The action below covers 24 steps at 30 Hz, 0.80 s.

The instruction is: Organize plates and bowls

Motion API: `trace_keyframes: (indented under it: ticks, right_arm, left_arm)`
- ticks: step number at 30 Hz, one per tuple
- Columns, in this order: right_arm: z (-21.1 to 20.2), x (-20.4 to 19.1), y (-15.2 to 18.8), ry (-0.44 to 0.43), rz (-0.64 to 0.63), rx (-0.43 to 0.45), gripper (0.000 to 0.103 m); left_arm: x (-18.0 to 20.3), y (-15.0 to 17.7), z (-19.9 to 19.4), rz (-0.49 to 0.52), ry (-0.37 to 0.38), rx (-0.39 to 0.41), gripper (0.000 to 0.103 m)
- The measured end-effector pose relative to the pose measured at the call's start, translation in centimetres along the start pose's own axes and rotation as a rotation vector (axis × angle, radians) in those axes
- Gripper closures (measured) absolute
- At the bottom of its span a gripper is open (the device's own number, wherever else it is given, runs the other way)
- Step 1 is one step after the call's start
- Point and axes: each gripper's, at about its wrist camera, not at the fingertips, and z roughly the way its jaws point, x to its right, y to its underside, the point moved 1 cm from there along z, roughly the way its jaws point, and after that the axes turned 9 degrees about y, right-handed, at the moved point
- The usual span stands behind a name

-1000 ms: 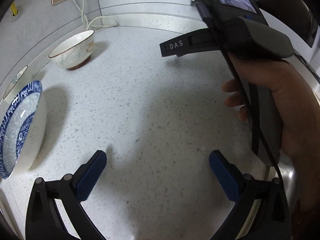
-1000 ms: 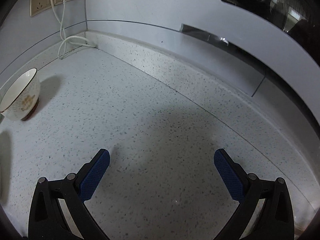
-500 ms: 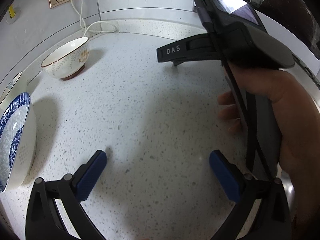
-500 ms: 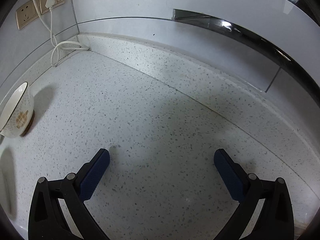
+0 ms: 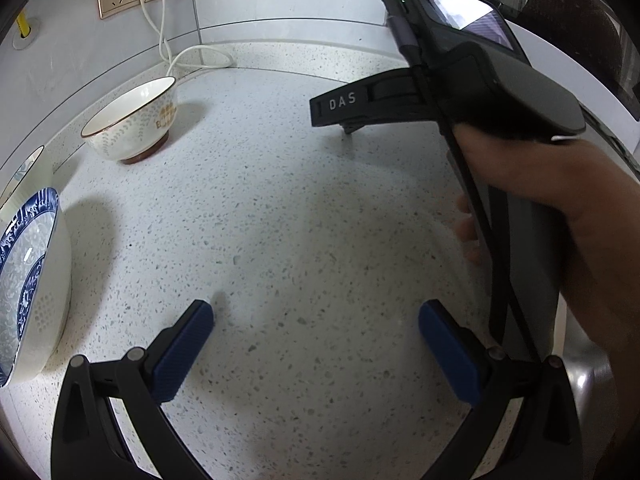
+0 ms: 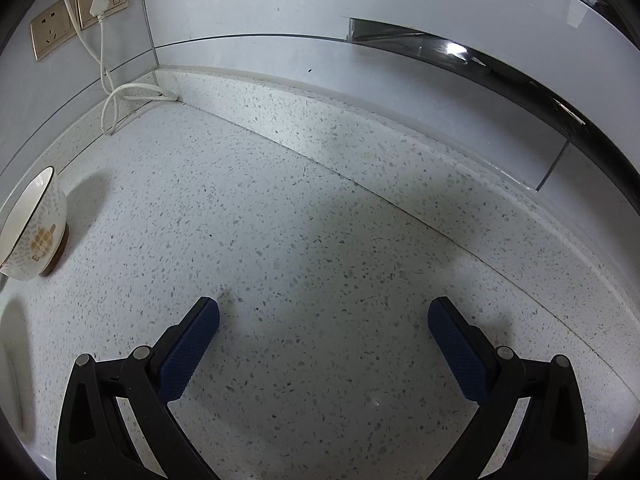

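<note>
While two grippers gape, one white bowl and one blue-patterned bowl (apart) wait.

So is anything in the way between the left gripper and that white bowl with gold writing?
Nothing visible: only bare speckled countertop lies between the open left gripper and the white gold-lettered bowl.

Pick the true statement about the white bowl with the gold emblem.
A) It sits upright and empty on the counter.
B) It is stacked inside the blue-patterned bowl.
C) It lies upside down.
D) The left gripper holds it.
A: the white bowl stands on its brown foot on the counter, its inside bare, apart from the blue-patterned bowl and the open left gripper.
</note>
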Motion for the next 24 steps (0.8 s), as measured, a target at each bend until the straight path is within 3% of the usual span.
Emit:
trace_keyframes:
  ticks: [24]
  right_arm:
    - [-0.10,-0.06,0.17,0.005,0.005,-0.002,0.001]
  left_arm:
    - [0.01,0.03,-0.22,0.002,0.002,-0.002,0.000]
